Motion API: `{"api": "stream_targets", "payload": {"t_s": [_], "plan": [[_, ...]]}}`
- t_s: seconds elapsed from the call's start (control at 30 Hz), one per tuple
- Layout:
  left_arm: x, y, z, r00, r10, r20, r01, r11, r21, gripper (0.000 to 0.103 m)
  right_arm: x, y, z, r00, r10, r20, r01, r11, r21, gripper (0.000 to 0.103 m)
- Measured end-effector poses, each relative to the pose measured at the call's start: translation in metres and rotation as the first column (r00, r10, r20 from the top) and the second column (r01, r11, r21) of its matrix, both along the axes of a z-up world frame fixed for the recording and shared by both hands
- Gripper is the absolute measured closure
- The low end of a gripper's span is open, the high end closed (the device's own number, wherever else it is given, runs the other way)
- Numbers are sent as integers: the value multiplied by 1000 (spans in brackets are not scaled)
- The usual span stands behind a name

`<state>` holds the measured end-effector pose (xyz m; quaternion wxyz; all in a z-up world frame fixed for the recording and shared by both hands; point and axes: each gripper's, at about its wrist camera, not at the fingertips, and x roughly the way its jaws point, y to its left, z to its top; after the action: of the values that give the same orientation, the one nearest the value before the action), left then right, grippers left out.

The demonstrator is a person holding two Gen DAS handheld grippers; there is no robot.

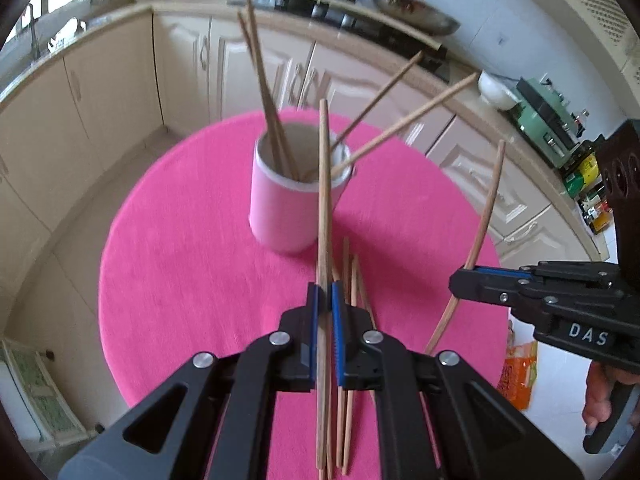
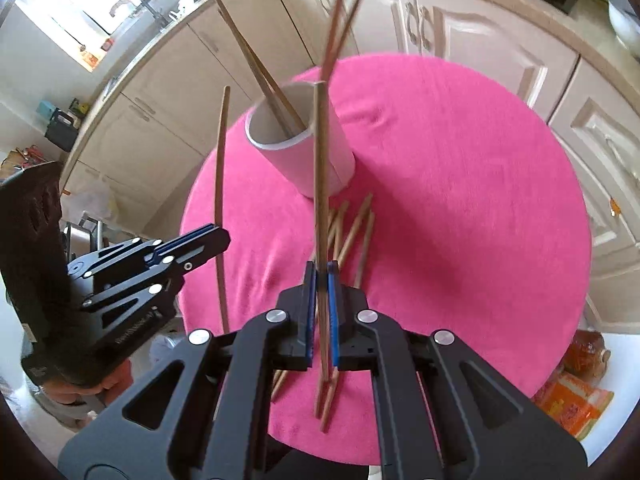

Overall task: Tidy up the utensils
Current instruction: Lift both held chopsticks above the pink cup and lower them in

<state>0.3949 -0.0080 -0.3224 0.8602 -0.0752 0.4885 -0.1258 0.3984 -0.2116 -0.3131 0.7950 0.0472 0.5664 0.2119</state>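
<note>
- The left tongs are pinching one wooden chopstick between their blue pads, well below its middle, so a long length stands up past the jaws and a shorter tail hangs beneath.
- The right tongs are likewise clamped on a chopstick of their own, gripped low, with the stick rising nearly in line with the fingers.
- Each stick looks light, thin and stiff. Held this far from the upper tip it can pivot in the pads, so I would judge a firm squeeze and slow tilting to be wise. A hold nearer the middle would steady it more.
- Smooth round wood against narrow pads is likely to slip or roll. The ribbed blue pads should help.
- Beneath both tongs a loose heap of chopsticks lies on the pink worktop, crossing one another. Picking one up cleanly probably means taking an end that sticks out from the pile.
- Just beyond the heap stands the pink cup, upright, with several chopsticks already leaning in it and fanned to both sides.
- Those leaning sticks crowd the mouth. A new one should probably enter tip-down through the open gap near the rim, and the cup seems light enough to tip if knocked.
- Kitchen cabinets ring the worktop, well apart from it.
</note>
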Motion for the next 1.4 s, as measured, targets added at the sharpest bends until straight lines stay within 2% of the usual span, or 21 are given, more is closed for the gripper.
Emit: {"api": "stream_targets", "payload": {"t_s": [0.23,0.43,0.57,0.87,1.0,1.1,1.23,1.4], "plan": [[16,3,35,989,39,140,-34,999,-37,96,12,9,34,997,15,76,-17,999,34,97],[40,6,60,968,84,236,-70,995,-66,96,28,16,64,990,29,138,-36,998,55,97],[57,9,76,940,134,312,-113,990,-85,96,38,20,82,983,33,179,-44,998,55,97],[89,13,102,883,204,422,-165,978,-127,96,65,33,122,964,44,262,-62,996,61,97],[100,14,102,858,234,457,-190,972,-142,96,75,37,130,955,49,292,-64,997,42,97],[109,13,97,848,250,467,-203,968,-149,96,81,41,130,949,54,311,-61,998,11,97],[119,10,83,851,243,466,-201,970,-139,96,90,42,126,949,54,310,-53,999,-11,97],[125,4,59,866,222,448,-205,975,-87,96,95,41,117,951,60,302,-48,998,-46,97]]}}
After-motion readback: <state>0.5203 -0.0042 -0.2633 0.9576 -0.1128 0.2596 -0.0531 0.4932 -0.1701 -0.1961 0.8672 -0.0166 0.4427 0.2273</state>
